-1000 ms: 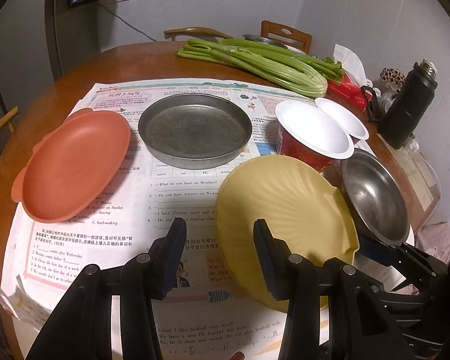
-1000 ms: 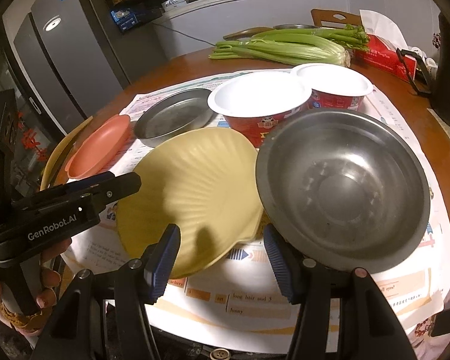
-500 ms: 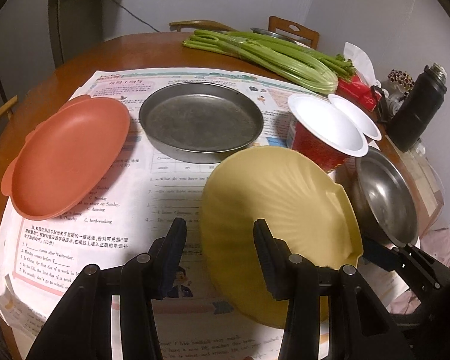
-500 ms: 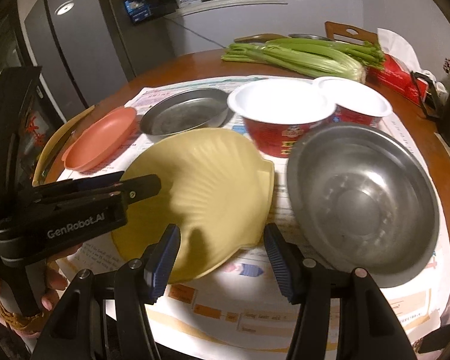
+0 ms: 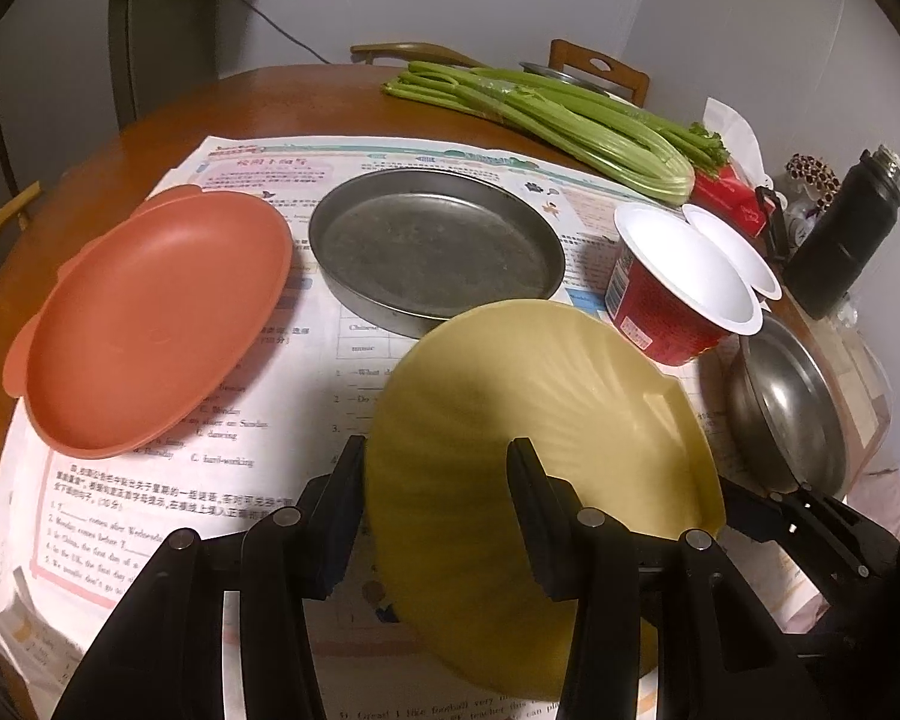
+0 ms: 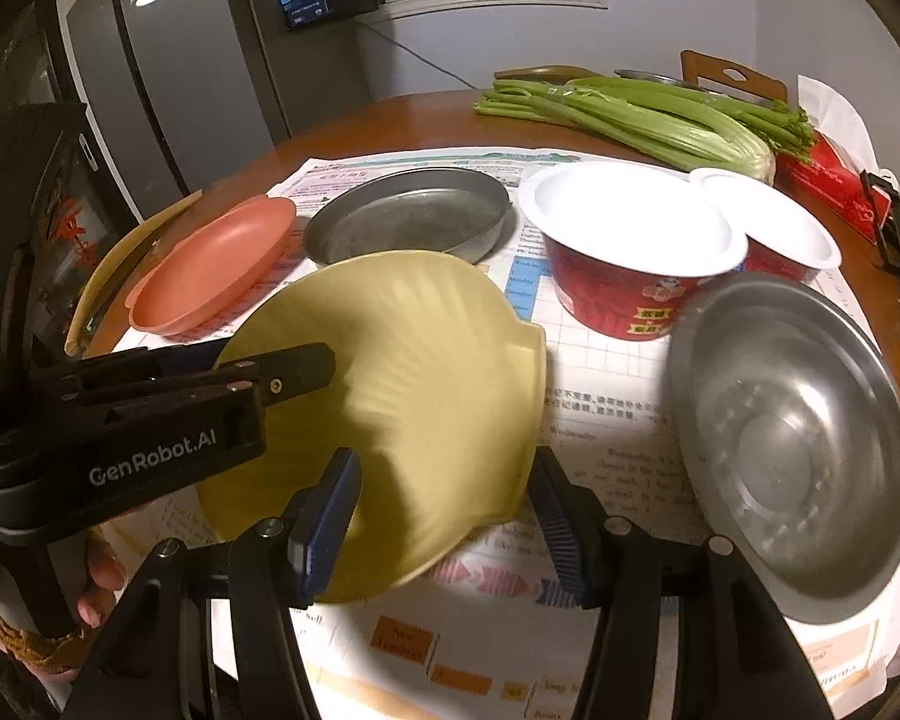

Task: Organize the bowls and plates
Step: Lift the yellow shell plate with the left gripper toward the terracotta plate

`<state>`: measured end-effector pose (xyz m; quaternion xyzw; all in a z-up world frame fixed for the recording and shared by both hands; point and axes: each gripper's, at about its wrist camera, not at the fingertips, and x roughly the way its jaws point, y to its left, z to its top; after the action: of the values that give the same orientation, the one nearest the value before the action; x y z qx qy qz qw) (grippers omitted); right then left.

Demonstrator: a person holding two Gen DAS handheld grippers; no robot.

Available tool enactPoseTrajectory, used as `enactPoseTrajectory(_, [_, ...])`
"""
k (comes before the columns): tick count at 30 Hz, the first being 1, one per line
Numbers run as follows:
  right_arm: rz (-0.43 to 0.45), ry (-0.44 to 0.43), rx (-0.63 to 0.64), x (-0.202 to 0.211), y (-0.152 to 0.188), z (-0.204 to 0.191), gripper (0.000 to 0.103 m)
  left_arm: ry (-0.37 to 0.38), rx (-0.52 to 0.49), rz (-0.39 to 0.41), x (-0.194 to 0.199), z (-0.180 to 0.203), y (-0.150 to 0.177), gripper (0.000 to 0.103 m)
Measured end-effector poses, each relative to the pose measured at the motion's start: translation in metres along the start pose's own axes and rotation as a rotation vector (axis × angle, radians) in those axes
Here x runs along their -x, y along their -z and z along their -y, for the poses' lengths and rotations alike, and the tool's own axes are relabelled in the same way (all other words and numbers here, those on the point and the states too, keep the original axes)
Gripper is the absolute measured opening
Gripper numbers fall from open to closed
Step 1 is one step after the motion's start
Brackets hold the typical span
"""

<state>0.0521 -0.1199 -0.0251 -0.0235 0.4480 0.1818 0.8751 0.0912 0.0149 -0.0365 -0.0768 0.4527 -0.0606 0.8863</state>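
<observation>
Round wooden table [image 5: 150, 114], papered with English worksheets [image 5: 240, 420]. Left gripper [image 6: 306, 369], marked "GenRobot.AI", jaws wide over yellow shell plate [image 6: 402, 384]. Right gripper [image 6: 444, 516] wide, empty. Steel bowl [image 6: 792, 450] empty.

Black tool [image 6: 441, 516], blue pads [image 6: 324, 519]; red nails

A yellow shell-shaped plate [image 5: 540, 420] tilts above the printed paper, its ribbed face up, just in front of a shallow round metal pan [image 5: 435, 249]. A salmon-pink plate [image 5: 150, 324] lies flat to the pan's left. Two red bowls with white insides [image 6: 630, 240] stand touching, behind a tilted steel bowl [image 6: 792, 444]
</observation>
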Motion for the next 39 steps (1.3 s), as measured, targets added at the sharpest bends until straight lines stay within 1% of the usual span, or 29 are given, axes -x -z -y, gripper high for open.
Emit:
enactPoseTrajectory(15, [-0.003, 0.012, 0.023, -0.006, -0.001, -0.010, 0.060, 0.017, 0.010, 0.004, 0.002, -0.005, 0.005, 0.048])
enactPoseTrajectory(18, [-0.005, -0.001, 0.020, -0.004, 0.000, -0.011, 0.060, 0.023, 0.016, 0.011, 0.007, -0.007, 0.006, 0.048])
enactPoseTrajectory(25, [0.010, -0.003, 0.042, 0.007, 0.001, -0.021, 0.060, 0.011, 0.018, 0.029, 0.021, -0.008, 0.007, 0.048])
enactPoseTrajectory(32, [0.030, -0.015, 0.071, 0.019, -0.006, -0.032, 0.060, 0.002, 0.032, 0.066, 0.041, -0.014, 0.006, 0.048])
enactPoseTrajectory(39, [0.024, -0.056, 0.097, 0.020, -0.014, -0.050, 0.060, -0.026, 0.056, 0.114, 0.060, -0.029, 0.001, 0.048])
